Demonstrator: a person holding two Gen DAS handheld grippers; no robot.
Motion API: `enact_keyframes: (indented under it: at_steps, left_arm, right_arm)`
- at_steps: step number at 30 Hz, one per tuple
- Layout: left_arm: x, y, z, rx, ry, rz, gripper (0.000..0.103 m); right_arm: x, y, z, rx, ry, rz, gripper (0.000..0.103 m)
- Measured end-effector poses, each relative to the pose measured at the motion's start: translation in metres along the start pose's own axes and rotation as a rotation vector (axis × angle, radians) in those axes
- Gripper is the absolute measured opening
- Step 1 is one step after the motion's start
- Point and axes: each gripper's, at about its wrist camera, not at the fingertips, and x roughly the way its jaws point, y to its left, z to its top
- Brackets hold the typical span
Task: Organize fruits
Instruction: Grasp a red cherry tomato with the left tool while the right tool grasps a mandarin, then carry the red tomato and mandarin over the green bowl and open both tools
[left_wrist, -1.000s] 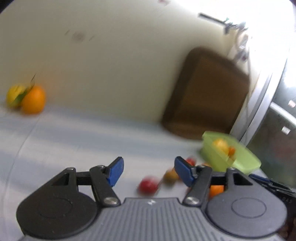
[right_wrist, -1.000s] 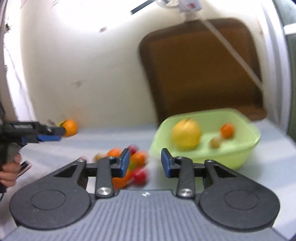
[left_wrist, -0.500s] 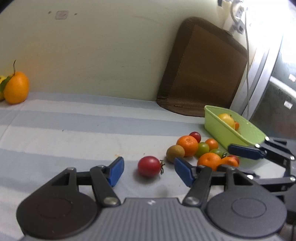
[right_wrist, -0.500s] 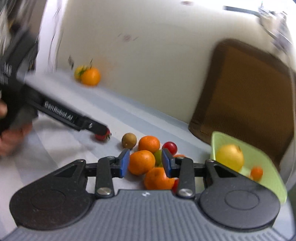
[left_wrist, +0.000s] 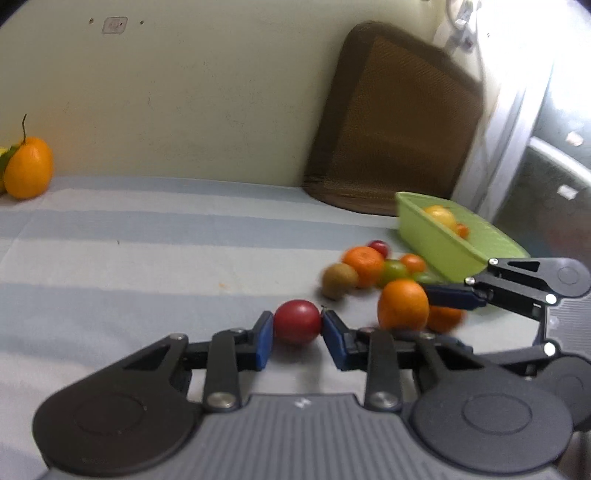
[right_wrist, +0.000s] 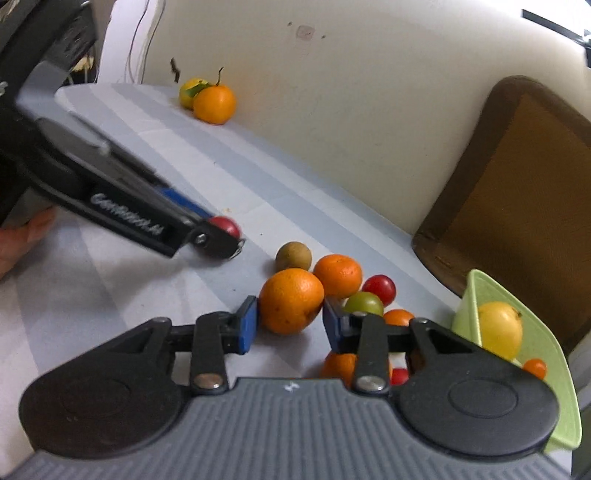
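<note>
Round glossy tomato (left_wrist: 297, 322) between left tongs (left_wrist: 297, 338)

The surface (left_wrist: 110, 258) carries a matt woven cloth in pale blue and white stripes. The red tomato (left_wrist: 297, 322) has smooth, glossy skin; the orange (right_wrist: 291, 301) has dimpled, low-sheen peel. The basket (left_wrist: 436, 243) is smooth green plastic. The left tongs (left_wrist: 297, 338) and right tongs (right_wrist: 290, 325) are matt black plastic with blue pads and bright metal rivets. The mat (left_wrist: 399, 122) against the wall is coarse brown weave.
</note>
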Motion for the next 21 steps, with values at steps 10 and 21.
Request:
enact_keyframes:
  at_steps: [10,21]
  left_arm:
    - [-0.030,-0.080,-0.039,0.124,0.028,-0.222,0.030]
    - [-0.033,-0.107,-0.062,0.228,0.044,-0.130,0.040]
  right_arm:
    - [-0.111,0.012,-0.073,0.130,0.036,-0.161,0.040]
    - [-0.113,0.009,-0.091,0.250,0.015,-0.134,0.048]
